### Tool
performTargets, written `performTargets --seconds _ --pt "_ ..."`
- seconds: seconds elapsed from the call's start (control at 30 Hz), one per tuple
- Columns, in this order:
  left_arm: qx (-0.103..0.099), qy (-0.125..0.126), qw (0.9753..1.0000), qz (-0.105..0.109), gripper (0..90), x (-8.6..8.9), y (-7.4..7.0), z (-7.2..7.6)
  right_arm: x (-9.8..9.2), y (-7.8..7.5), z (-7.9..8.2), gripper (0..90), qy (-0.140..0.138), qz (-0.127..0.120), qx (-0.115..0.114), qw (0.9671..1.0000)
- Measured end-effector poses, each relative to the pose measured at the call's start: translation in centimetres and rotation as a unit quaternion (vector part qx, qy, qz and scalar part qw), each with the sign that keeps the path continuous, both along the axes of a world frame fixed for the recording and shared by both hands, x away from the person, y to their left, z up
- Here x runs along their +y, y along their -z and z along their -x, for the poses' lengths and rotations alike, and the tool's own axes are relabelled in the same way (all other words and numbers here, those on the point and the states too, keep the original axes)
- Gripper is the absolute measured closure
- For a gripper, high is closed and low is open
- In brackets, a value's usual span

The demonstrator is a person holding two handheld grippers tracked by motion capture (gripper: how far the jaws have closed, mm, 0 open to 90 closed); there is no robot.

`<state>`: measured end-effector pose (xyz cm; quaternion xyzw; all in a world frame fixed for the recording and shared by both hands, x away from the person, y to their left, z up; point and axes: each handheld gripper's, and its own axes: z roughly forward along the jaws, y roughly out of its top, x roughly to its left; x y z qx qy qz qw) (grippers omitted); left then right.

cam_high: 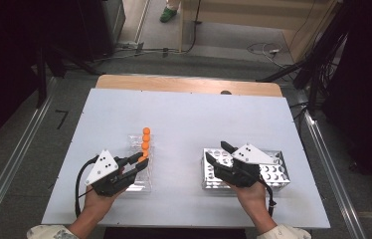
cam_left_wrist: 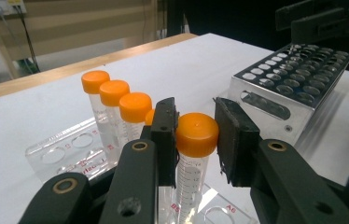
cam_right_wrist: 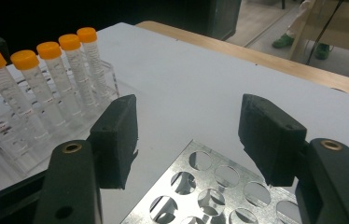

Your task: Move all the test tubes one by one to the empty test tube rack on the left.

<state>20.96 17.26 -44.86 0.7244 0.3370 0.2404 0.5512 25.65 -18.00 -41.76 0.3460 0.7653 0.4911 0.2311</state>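
On the white worktop (cam_high: 184,124), left side, stands a clear plastic rack (cam_high: 141,167) w/ a row of orange-capped tubes (cam_high: 145,138). Left gripper (cam_high: 140,160) sits over the near end of that row. Left gripper view: jaws flank the orange cap of the nearest tube (cam_left_wrist: 196,135); left pad touches the cap, right pad touches or sits just beside it, so jaws are pinching the cap or very nearly so. Tube body is clear w/ printed scale marks, upright, its lower end in the rack (cam_left_wrist: 70,149). Three more capped tubes (cam_left_wrist: 114,98) stand behind it in line, plus a fourth cap partly hidden by the left jaw. Rack holes beside the row are vacant.

Right side of worktop: metal rack (cam_high: 273,174) w/ a grid of round holes, approx. level w/ the clear rack, well apart from it. Right gripper (cam_high: 220,152) hovers over the rack's left end, held by the person's right hand (cam_high: 251,191). Right gripper view: jaws spread wide, nothing between them; metal rack (cam_right_wrist: 210,186) lies below, its visible holes vacant. Same view shows the tube row (cam_right_wrist: 46,70) farther off at left, upright in the clear rack (cam_right_wrist: 4,130).

Person's left hand (cam_high: 99,196) grips the left gripper from below; a black cable (cam_high: 78,184) loops off its rear.
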Motion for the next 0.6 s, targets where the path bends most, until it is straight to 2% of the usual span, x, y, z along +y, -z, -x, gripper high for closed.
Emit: performTargets --seconds 0.2,0.27,0.37,0.6 --pt "-0.009 0.003 0.9999 0.005 67.8 -0.02 0.08 0.12 -0.03 0.0 0.04 36.2 0.001 0.0 0.0 1.0" --pt "-0.014 0.007 0.9998 0.013 60.8 0.06 -0.09 0.18 -0.03 0.02 0.03 36.2 0.001 0.0 0.0 1.0" --pt "-0.022 0.009 0.9995 0.022 55.0 0.07 -0.37 0.32 -0.08 0.04 -0.03 36.2 0.001 0.0 -0.001 1.0" --pt "-0.021 -0.013 0.9989 0.041 43.7 0.63 -0.69 0.21 -0.49 0.05 -0.23 36.0 0.009 -0.004 -0.001 0.9999"
